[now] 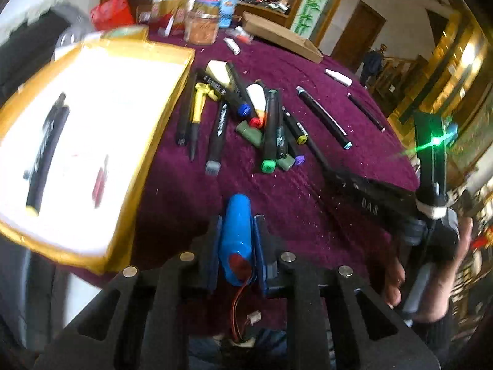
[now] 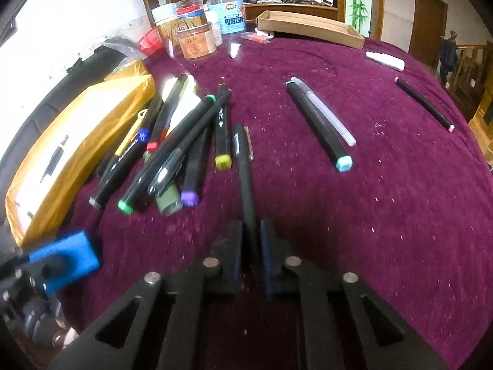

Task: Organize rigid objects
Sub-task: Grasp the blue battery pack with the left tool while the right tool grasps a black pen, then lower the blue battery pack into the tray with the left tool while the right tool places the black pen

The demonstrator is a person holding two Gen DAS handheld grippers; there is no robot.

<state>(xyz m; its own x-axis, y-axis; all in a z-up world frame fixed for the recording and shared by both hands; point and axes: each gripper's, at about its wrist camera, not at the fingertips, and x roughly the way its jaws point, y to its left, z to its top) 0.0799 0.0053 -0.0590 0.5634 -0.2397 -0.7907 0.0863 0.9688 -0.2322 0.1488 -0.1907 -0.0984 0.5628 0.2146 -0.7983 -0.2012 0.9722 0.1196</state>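
My left gripper [image 1: 237,225] is shut on a blue cylindrical battery pack [image 1: 237,234] with red wires, held above the purple cloth beside the gold box [image 1: 148,151]. The box's white inside holds a black marker [image 1: 46,151] and a small red item [image 1: 100,182]. My right gripper [image 2: 251,231] is shut on a black pen [image 2: 245,172] that points toward a pile of markers [image 2: 172,154]. The pile also shows in the left wrist view [image 1: 262,123]. The right gripper shows at the right of the left wrist view [image 1: 336,171]; the left gripper's blue pad [image 2: 66,259] shows at lower left of the right wrist view.
A black marker with light-blue cap [image 2: 320,129] and a white pen [image 2: 326,114] lie mid-table, another black marker [image 2: 425,104] and a white tube [image 2: 385,60] farther right. Jars [image 2: 197,40] and a cardboard tray [image 2: 311,27] stand at the back edge.
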